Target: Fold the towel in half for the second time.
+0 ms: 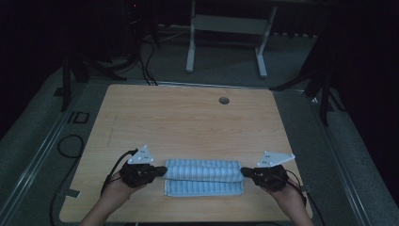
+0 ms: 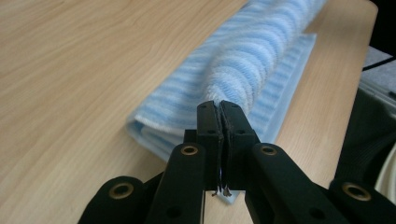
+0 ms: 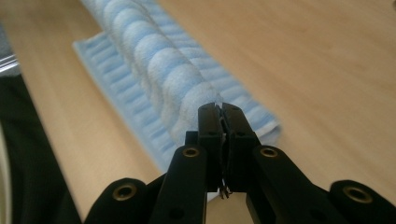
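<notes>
blue-striped towel [image 1: 203, 176] lies near the worktop's [image 1: 188, 117] front edge, mid-fold, its top layer raised. left gripper [image 1: 162, 170] and right gripper [image 1: 243, 173] each pinch an end tight. next, probably carry that layer across together, evenly.
</notes>
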`<state>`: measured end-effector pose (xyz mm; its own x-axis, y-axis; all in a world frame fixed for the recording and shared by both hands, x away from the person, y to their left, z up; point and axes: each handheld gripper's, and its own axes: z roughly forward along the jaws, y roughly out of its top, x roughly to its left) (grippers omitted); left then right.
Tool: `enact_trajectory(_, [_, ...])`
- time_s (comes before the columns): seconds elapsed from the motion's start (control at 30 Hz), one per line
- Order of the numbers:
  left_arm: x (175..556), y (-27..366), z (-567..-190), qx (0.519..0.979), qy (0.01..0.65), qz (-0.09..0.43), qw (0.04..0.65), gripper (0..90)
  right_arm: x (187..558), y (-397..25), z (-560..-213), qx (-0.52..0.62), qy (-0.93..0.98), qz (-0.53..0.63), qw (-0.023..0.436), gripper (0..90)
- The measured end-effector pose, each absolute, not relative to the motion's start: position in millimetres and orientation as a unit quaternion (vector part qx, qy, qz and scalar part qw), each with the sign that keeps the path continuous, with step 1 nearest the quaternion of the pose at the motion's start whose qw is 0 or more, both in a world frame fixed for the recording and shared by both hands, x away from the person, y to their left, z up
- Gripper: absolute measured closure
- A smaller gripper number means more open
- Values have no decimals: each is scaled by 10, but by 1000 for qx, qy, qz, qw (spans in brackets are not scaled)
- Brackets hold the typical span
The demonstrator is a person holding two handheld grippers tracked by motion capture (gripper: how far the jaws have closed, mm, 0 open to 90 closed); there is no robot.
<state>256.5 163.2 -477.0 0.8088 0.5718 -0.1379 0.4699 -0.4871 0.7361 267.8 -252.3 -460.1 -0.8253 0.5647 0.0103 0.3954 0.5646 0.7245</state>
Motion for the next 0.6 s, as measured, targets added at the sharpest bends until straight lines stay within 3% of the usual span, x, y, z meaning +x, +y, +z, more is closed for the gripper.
enact_trajectory(0.2, [2398, 1534, -4889, 881, 282, 24, 379, 861, 2504, -2555, -4749, 280, 881, 371, 91, 868])
enact_trajectory(0.23, [2380, 1527, -4882, 882, 278, 15, 381, 809, 2479, -2572, -4766, 283, 882, 370, 76, 809])
enact_trajectory(0.27, [2380, 1527, -4882, 882, 278, 15, 381, 760, 2479, -2572, -4766, 283, 882, 370, 76, 809])
enact_trajectory(0.3, [2367, 1534, -4838, 880, 274, 19, 387, 760, 2467, -2584, -4767, 282, 883, 368, 69, 748])
enact_trajectory(0.33, [2387, 1545, -4821, 878, 275, 19, 391, 693, 2456, -2632, -4724, 291, 877, 373, 87, 716])
enact_trajectory(0.43, [2475, 1544, -4820, 870, 289, 22, 398, 688, 2508, -2639, -4688, 296, 871, 381, 91, 716])
enact_trajectory(0.47, [2505, 1530, -4838, 868, 293, 17, 401, 637, 2535, -2583, -4713, 291, 875, 375, 93, 713])
enact_trajectory(0.6, [2596, 1432, -4943, 871, 298, 15, 390, 596, 2581, -2485, -4792, 282, 884, 362, 88, 701])
